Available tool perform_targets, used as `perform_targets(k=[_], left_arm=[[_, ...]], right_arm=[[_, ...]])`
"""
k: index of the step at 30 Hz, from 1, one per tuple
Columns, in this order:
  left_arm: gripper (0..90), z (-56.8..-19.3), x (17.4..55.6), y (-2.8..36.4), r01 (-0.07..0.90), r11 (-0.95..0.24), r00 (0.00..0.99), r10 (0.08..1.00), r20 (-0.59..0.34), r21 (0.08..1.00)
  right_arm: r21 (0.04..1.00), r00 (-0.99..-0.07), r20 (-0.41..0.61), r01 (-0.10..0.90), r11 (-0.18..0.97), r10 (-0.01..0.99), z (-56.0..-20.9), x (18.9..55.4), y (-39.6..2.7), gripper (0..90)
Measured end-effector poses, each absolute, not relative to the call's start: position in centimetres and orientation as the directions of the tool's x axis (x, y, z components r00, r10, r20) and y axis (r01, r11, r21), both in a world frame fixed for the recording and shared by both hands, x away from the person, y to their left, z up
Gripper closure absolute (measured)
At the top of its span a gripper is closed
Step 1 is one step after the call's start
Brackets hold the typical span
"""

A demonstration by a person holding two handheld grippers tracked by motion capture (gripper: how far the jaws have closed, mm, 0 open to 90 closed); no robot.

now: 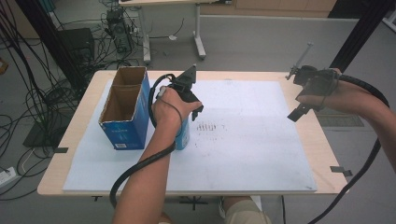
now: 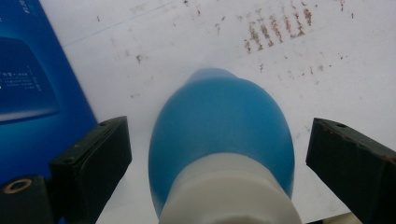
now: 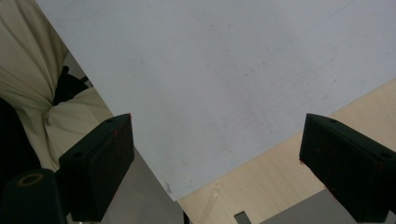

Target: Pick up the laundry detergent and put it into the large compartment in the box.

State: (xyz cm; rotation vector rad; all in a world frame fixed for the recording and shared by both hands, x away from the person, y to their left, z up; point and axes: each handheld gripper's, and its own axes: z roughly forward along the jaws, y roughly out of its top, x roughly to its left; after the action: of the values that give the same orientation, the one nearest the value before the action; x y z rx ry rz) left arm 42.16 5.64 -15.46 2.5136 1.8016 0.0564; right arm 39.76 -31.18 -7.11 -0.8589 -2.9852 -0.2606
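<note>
- Standing on the white sheet [image 1: 243, 149], the blue bottle [image 1: 183, 137] sits just right of the box [image 1: 125, 112], the landmark for what follows.
- The box is blue cardboard, open at the top, with two compartments showing brown inner walls; it stands at the sheet's left part.
- The left gripper [image 1: 189, 100] hovers right of the box, directly over the bottle, held by the left hand [image 1: 169, 109].
- In the left gripper view the bottle [image 2: 222, 140] shows a blue rounded body and a white neck nearest the camera; the jaws stand wide apart on either side of it, with sheet visible in both gaps, so they are not touching it.
- The box's blue side [image 2: 32, 84] fills the left edge of that view, just beside the bottle.
- A patch of small brown marks [image 1: 209, 127] lies on the sheet right of the bottle, farther from the box.
- The right gripper [image 1: 299, 109] hangs well apart from the box, over the sheet's far right edge, held by the right hand [image 1: 327, 93].
- In the right gripper view its jaws are spread wide with nothing between them; below lie the sheet's corner [image 3: 224, 84] and the table [image 3: 289, 177].
</note>
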Motion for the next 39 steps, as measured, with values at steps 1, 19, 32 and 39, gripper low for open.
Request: perform_targets(k=[1,19,32,39], left_arm=[[7.2,-15.46,42.11,5.66,0.946,-0.319,0.319,0.948,0.002,0.063],[7.5,-15.4,41.95,5.59,0.945,-0.321,0.321,0.947,0.007,0.066],[7.5,-15.34,41.83,5.59,0.945,-0.321,0.321,0.947,0.011,0.07],[7.6,-15.39,41.78,5.68,0.945,-0.319,0.319,0.948,0.012,0.07]], right_arm=[[0.152,-0.847,0.07,0.531,0.834,0.527,-7.12,39.76,-31.15,10.1],[0.156,-0.849,0.071,0.529,0.834,0.524,-7.17,39.74,-31.19,10.1],[0.155,-0.848,0.074,0.529,0.834,0.524,-7.27,39.78,-31.04,10.1],[0.156,-0.85,0.072,0.526,0.836,0.521,-7.19,39.76,-31.04,10.1]])
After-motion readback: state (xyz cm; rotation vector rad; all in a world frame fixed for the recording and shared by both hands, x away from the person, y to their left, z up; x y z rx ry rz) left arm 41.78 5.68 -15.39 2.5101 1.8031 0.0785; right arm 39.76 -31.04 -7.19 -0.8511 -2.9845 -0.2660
